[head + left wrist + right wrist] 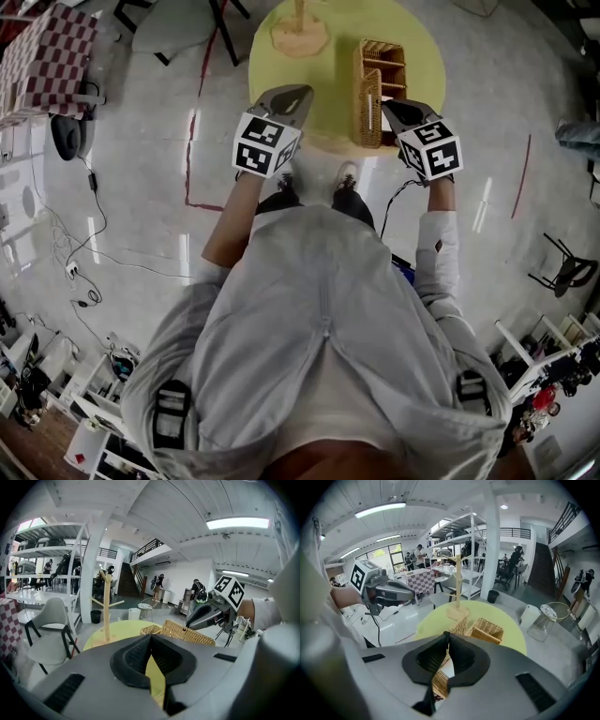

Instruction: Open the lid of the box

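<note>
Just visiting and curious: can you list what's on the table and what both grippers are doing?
table: round, yellow-green
box: wicker, open, compartments showing
lid: raised on edge
stand: wooden, apart from box
left gripper: shut, empty, at table's near edge
right gripper: shut on lid's edge

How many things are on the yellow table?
2: the stand at the far edge, and the box on the right, lid raised. The near edge is partly hidden.
</note>
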`<control>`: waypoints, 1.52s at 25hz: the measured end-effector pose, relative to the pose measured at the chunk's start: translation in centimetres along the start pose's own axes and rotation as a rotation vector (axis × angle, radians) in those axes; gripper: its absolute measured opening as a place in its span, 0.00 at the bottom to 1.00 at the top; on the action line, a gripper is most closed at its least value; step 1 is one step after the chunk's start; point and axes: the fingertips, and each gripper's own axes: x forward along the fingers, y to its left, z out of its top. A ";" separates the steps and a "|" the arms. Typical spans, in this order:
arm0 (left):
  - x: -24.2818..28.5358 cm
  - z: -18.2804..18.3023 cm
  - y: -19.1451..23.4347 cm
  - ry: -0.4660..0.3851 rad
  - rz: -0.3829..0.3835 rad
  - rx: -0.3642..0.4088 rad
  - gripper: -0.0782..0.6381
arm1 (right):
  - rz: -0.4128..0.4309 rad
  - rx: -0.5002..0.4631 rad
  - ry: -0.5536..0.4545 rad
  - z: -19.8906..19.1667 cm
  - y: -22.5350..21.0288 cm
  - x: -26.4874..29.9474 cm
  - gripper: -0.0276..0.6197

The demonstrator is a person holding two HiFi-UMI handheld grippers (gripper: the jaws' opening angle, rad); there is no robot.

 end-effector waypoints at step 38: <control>-4.4 -9.7 10.1 0.162 0.010 -0.061 0.15 | 0.040 0.170 0.266 -4.0 8.4 17.8 0.11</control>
